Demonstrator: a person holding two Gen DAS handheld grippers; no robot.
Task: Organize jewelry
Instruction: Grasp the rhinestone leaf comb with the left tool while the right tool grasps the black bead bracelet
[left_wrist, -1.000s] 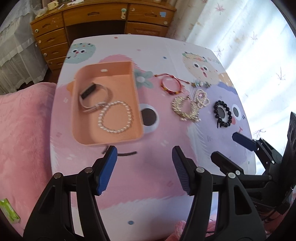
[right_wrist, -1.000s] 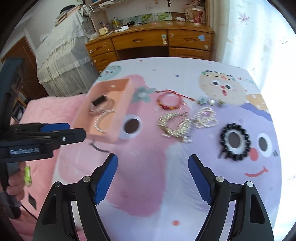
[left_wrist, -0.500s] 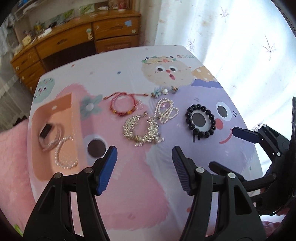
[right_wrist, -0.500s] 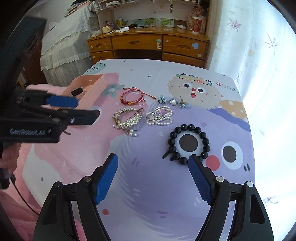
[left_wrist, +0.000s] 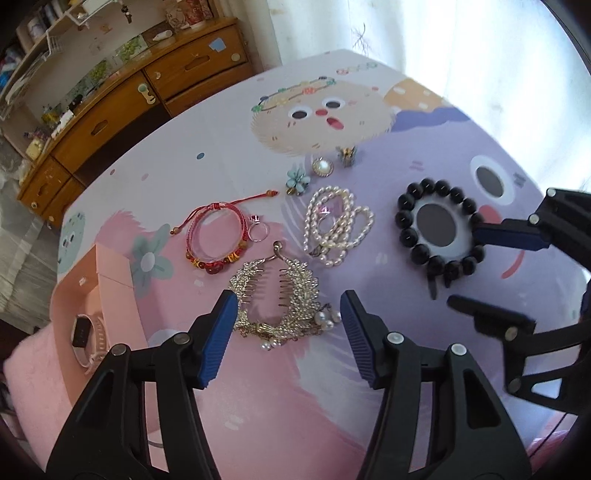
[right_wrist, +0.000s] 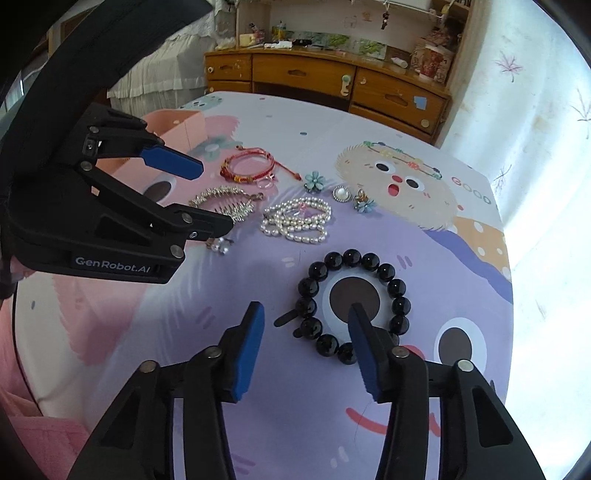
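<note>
So both tools are down over the worktop (left_wrist: 229, 122) with the cartoon-print cover. The left tool (left_wrist: 286, 328) has its blue pads spread apart with nothing pinched, hanging right over the silver leaf hair comb (left_wrist: 275, 295), which lies flat between and just past the tips. The right tool (right_wrist: 306, 345) has just been closing its jaws but isn't gripping anything. One pad sits over the middle of the black bead bracelet (right_wrist: 352, 301), the other outside the ring at about 9 o'clock of it, so the near-left arc of beads is between them, and I can't see the pads pressing on it. From the black bracelet, the pile of pearl strands (right_wrist: 297, 219) is up at 11 o'clock. The red cord bracelet (right_wrist: 249, 168) sits further off the same way, with a small ring (right_wrist: 266, 183) touching it. A teal flower piece (right_wrist: 314, 181), a round pearl brooch (right_wrist: 340, 194) and another little flower thing (right_wrist: 364, 203) line up at 12 o'clock from the pearls. The pink box (left_wrist: 110, 280) is way over at 9 o'clock with a watch (left_wrist: 86, 334) inside. Wooden dresser (right_wrist: 332, 81) behind it all.
</note>
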